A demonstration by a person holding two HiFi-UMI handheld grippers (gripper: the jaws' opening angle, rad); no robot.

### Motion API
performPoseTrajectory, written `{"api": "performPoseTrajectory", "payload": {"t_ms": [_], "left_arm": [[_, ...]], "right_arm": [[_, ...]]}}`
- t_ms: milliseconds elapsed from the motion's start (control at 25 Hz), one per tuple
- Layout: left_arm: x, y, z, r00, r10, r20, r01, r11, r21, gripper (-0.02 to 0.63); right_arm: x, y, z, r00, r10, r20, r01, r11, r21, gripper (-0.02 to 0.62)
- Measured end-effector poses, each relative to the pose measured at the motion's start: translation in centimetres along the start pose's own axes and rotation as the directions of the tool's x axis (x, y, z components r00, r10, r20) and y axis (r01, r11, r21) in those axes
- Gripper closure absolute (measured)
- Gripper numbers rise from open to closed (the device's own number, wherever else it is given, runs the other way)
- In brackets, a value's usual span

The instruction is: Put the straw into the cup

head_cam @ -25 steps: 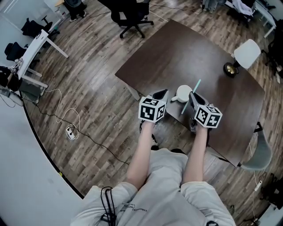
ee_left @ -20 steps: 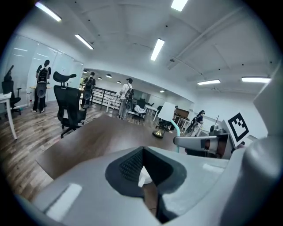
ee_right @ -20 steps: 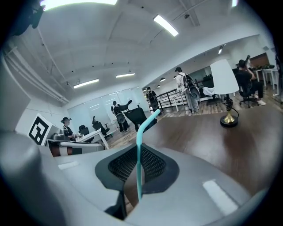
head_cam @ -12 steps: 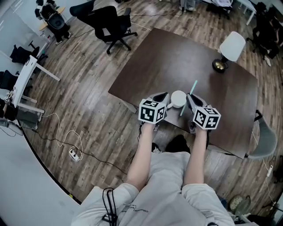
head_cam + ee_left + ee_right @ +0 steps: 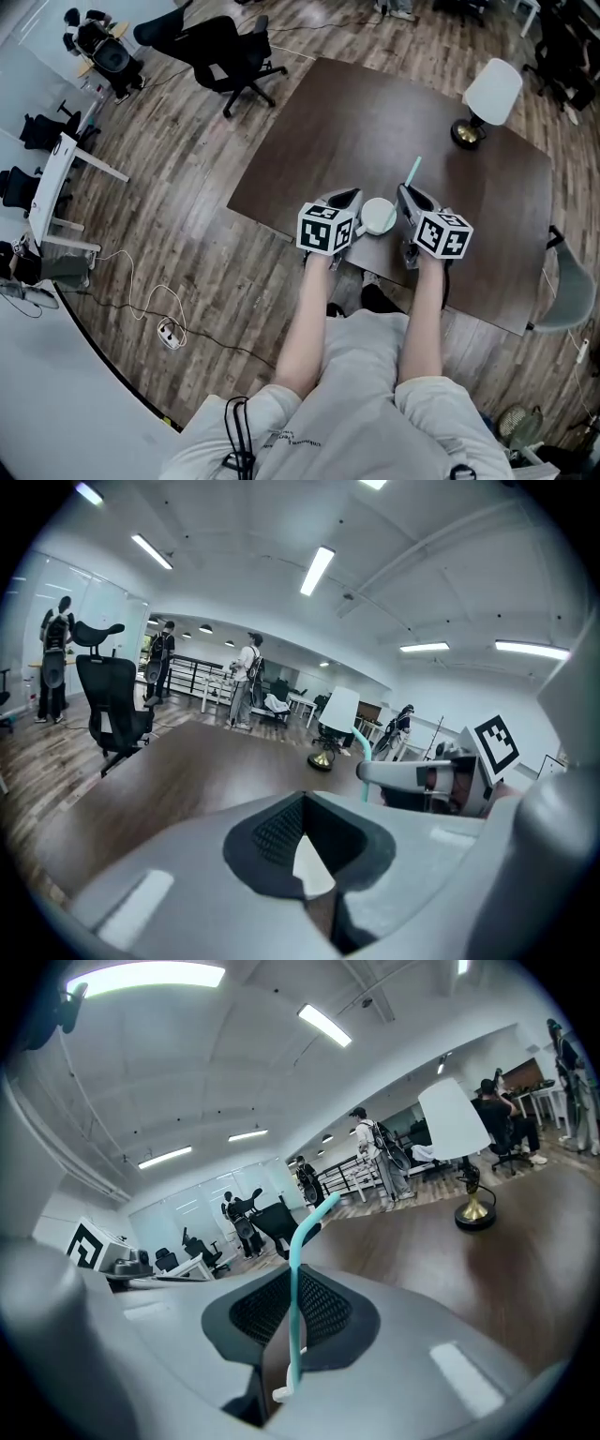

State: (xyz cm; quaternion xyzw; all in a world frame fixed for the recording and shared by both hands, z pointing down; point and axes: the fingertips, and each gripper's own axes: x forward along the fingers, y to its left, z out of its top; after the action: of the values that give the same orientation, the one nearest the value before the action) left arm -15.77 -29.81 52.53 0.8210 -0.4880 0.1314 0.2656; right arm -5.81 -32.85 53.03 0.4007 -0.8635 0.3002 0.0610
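Dark table (image 5: 375,122): straw (image 5: 294,1307) between right gripper (image 5: 281,1354) fingers (image 5: 323,1312); left gripper (image 5: 305,855) holds cup (image 5: 379,216).

Left gripper (image 5: 348,199): grey shell, dark ribbed pads (image 5: 270,834), white cube (image 5: 325,231) with black square markers.
Right gripper (image 5: 406,194): same build.
Clothing (image 5: 361,403): light grey.

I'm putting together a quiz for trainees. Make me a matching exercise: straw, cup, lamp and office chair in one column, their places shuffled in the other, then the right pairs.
Things
1. straw
2. cup
3. lamp
4. office chair

Places
A. on the floor beyond the table
B. on the table's far side, away from both tongs
C. gripped in the right tongs
D. between the left tongs and the right tongs

Pairs: 1-C, 2-D, 3-B, 4-A
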Motion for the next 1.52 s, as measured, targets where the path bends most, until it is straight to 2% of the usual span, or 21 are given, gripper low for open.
{"api": "performPoseTrajectory", "payload": {"t_ms": [360,480,640,880,1280,1520], "left_arm": [[2.1,3.3,-0.1,0.997,0.069,-0.025,-0.070,0.997,-0.043,0.606],[2.6,3.5,-0.3,0.997,0.067,-0.026,-0.069,0.996,-0.053,0.606],[3.1,3.5,-0.7,0.998,0.056,-0.033,-0.058,0.997,-0.055,0.606],[4.6,2.5,-1.6,0.998,0.038,-0.052,-0.041,0.997,-0.062,0.606],[5.6,2.3,-2.6,0.997,0.035,-0.070,-0.041,0.996,-0.085,0.606],[5.6,2.6,-2.5,0.997,0.042,-0.064,-0.048,0.994,-0.098,0.606]], "right_arm": [[5.5,-1.2,-1.2,0.996,0.034,-0.086,-0.035,0.999,-0.013,0.546],[6.1,-1.9,-2.6,0.993,0.012,-0.118,-0.016,0.999,-0.032,0.546],[6.0,-2.9,-3.9,0.991,-0.008,-0.137,0.007,1.000,-0.008,0.546],[5.3,-4.4,-5.5,0.979,-0.050,-0.195,0.037,0.997,-0.074,0.546],[5.2,-3.9,-7.8,0.967,-0.010,-0.253,-0.007,0.998,-0.065,0.546],[5.9,-2.8,-8.6,0.958,0.045,-0.283,-0.057,0.998,-0.036,0.545]]}}
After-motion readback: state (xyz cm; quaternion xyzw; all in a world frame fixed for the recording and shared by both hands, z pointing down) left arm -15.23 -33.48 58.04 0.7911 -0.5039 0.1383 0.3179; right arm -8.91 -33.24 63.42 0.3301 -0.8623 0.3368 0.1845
